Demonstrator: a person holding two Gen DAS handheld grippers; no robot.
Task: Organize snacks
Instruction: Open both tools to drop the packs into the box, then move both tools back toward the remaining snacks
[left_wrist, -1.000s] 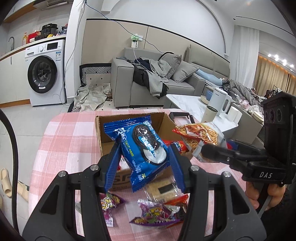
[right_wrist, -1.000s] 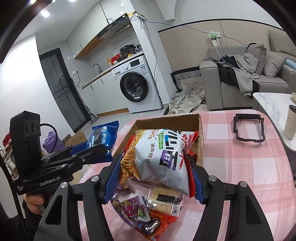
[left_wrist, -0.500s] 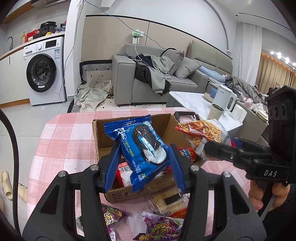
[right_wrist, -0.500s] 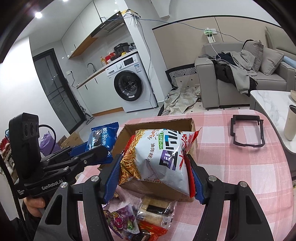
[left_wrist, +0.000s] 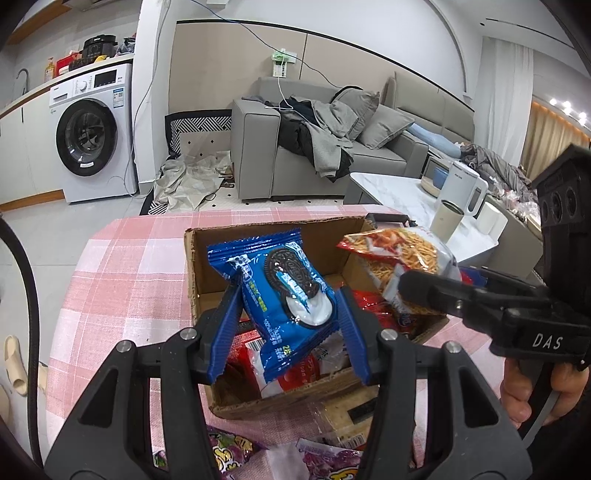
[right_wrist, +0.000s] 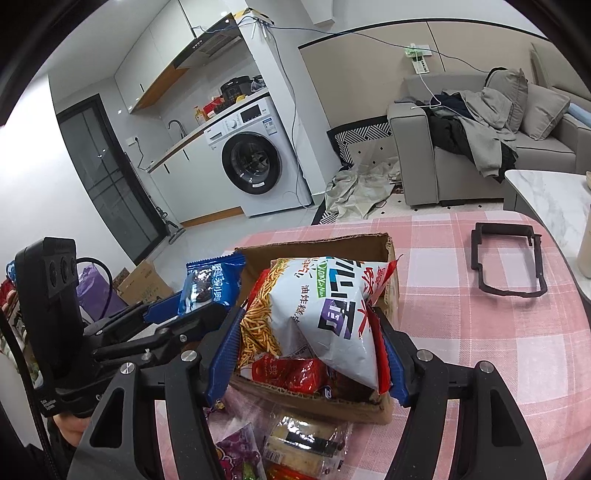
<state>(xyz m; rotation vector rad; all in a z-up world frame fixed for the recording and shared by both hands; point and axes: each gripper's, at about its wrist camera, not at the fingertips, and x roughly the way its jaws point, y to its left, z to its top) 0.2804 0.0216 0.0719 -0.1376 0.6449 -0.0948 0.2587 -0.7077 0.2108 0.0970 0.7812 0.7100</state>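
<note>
Left gripper (left_wrist: 286, 314) clamped on blue cookie packet (left_wrist: 280, 291); right gripper (right_wrist: 306, 354) gripping noodle-snack bag (right_wrist: 325, 306), both over cardboard box (left_wrist: 207, 266)

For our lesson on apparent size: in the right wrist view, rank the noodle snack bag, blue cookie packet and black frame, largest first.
1. noodle snack bag, though nearest the camera
2. black frame
3. blue cookie packet, partly hidden

Glossy plastic film is seen on the blue cookie pack (left_wrist: 284, 295) and the white chip bag (right_wrist: 325, 314); the box (left_wrist: 266, 400) is matt brown corrugated cardboard w/ rough torn edges. The table (right_wrist: 480, 350) is covered w/ soft-looking pink checked cloth. Gripper bodies look matt black plastic, w/ ribbed blue pads (left_wrist: 227, 332) and shiny metal screws.
</note>
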